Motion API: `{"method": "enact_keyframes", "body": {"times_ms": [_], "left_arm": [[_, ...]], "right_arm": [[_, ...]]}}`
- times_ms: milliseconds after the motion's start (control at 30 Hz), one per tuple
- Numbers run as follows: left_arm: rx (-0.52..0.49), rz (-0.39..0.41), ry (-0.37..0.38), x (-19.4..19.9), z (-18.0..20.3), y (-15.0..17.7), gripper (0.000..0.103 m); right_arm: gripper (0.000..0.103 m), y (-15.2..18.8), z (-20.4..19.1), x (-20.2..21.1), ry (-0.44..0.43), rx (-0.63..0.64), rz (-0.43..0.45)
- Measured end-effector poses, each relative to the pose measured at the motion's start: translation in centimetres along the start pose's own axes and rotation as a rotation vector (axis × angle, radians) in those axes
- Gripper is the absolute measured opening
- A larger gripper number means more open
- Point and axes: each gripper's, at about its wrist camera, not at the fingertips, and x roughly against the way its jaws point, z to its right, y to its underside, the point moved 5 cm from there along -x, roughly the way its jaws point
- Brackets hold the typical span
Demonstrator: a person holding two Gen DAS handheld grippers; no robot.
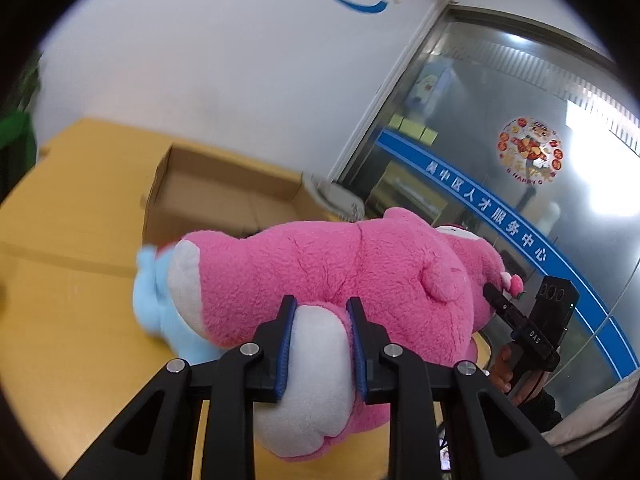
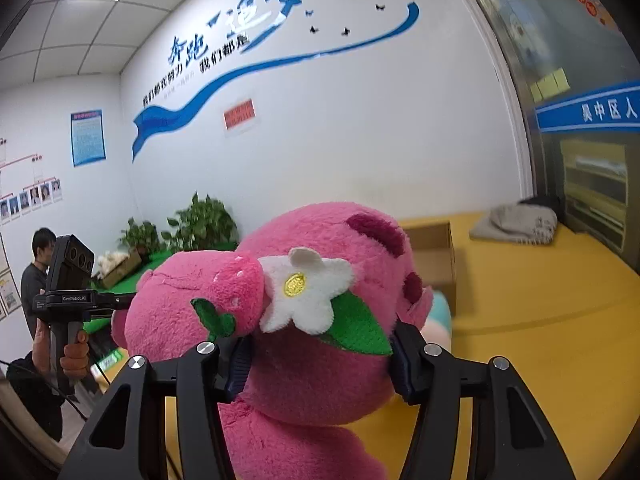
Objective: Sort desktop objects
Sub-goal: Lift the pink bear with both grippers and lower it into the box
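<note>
A big pink plush bear [image 1: 340,264] is held up above the yellow table [image 1: 72,320] by both grippers. My left gripper [image 1: 322,320] is shut on its white-soled foot [image 1: 316,368]. My right gripper [image 2: 320,356] is shut on the bear's head [image 2: 320,360], just below a white felt flower [image 2: 304,288] and a pink strawberry [image 2: 232,292]. The right gripper also shows in the left wrist view [image 1: 490,292] at the bear's head. An open cardboard box [image 1: 224,196] stands on the table behind the bear. A light blue plush [image 1: 160,304] lies beside the box, partly hidden by the bear.
A grey folded cloth [image 2: 516,224] lies on the table by the glass partition [image 1: 500,140]. Potted plants [image 2: 200,224] and a green surface stand at the wall. A seated person [image 2: 38,276] is at the far left. The table [image 2: 540,320] stretches to the right.
</note>
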Motion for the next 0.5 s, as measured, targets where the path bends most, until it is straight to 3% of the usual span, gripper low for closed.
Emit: {"method": "enact_keyframes", "body": {"times_ms": [233,400,500], "left_arm": [[-0.097,0.059,-0.035,-4.8,-1.7,-13.3,0.024],[-0.125,0.039,-0.096,-12.9,-5.1,-22.7,0.024],[-0.117,-0.006,-0.123,-18.8,-7.8,-25.5,0.023]], "right_arm": [[0.061,-9.1,3.0,-10.1,-0.017,0.019,0.093],[0.061,-14.6,7.3,-20.3,0.001,-0.01,0.098],[0.061,-16.0,10.7,-26.9,0.046,-0.017,0.067]]}}
